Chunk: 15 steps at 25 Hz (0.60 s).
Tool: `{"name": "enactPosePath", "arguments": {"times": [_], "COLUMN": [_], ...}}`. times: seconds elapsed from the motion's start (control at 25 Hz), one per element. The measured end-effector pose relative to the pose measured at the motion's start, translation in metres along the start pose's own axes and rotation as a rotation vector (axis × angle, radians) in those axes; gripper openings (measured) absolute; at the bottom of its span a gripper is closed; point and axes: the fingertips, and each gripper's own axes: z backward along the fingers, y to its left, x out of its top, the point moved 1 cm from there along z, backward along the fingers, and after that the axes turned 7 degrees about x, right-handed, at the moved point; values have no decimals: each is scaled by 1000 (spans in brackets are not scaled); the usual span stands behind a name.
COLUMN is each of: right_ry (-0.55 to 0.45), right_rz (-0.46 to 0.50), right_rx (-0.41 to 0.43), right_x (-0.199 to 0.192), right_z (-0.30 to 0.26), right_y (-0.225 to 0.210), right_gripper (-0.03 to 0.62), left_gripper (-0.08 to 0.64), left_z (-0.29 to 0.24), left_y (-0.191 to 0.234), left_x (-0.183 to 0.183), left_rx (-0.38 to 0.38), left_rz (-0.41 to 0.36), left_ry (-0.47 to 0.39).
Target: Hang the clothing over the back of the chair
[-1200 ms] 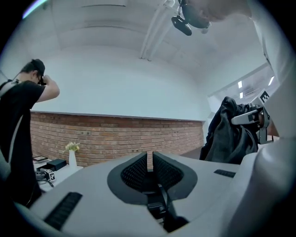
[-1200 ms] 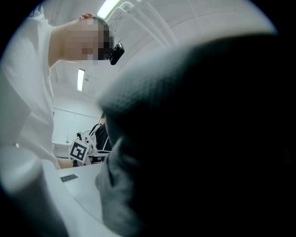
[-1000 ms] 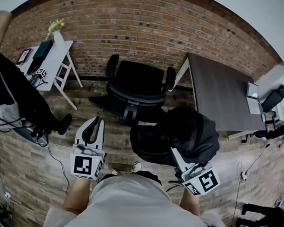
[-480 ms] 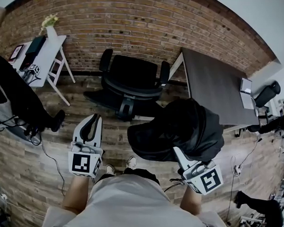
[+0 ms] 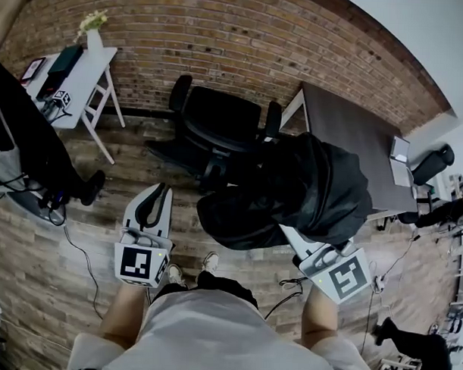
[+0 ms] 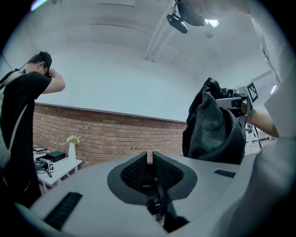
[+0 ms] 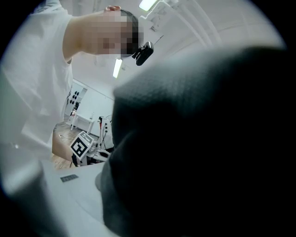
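A black office chair (image 5: 218,127) stands by the brick wall with its seat facing me. My right gripper (image 5: 294,239) is shut on a bundled black garment (image 5: 292,190), which hangs in the air in front of the chair's right armrest and covers the jaws. In the right gripper view the black garment (image 7: 199,139) fills nearly the whole picture. My left gripper (image 5: 157,191) is shut and holds nothing, pointing level over the floor to the left of the bundle. In the left gripper view its pads (image 6: 138,169) nearly touch, and the garment (image 6: 215,125) shows at the right.
A dark desk (image 5: 347,135) stands right of the chair. At the left are a white side table (image 5: 76,76) with a vase and a person in black (image 5: 21,135). Cables (image 5: 70,239) lie on the wooden floor.
My right gripper has lifted the garment and carried it toward the chair, so the bundle now overlaps the chair's right armrest. The left gripper has barely shifted.
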Motion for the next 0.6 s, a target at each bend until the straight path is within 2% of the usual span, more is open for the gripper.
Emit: {"name": "enactPosePath", "arguments": {"times": [0.36, 0.6], "right_ry": [-55, -52], "right_rz": [155, 239], "right_rx": [152, 233], "right_x": [32, 39], "right_z": [-49, -79], "right_y": [8, 5], "right_gripper": [137, 135], "left_gripper": [57, 57], "left_z": [25, 38], "left_y": [29, 47], "left_x": [9, 10], "left_rx": [72, 123], "left_rz": [-16, -16], "left_ry": [-20, -18]}}
